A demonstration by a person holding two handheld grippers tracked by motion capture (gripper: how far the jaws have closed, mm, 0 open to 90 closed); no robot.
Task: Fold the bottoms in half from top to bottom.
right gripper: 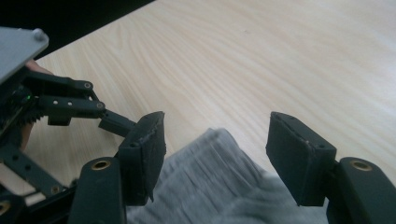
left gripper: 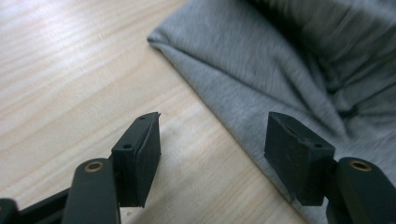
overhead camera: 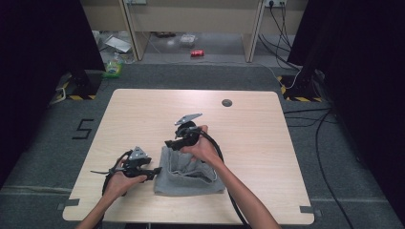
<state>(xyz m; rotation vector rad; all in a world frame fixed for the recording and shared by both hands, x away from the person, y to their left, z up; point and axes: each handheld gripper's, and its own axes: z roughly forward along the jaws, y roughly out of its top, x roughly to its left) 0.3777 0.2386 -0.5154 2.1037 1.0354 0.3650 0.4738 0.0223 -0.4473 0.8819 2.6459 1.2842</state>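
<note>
Grey cloth (overhead camera: 188, 175) at lower centre of the worktop (overhead camera: 143, 114). Left gripper (left gripper: 212, 154), jaws spread and empty, sits just left of the cloth's edge. Right gripper (right gripper: 217, 156), likewise spread and empty, hovers over its upper left corner, nearer.

Red can (overhead camera: 197, 53) on far floor

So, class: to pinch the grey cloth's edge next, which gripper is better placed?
Probably the left gripper: its open jaws straddle the grey cloth edge on the table. The right gripper hovers open above a corner.
</note>
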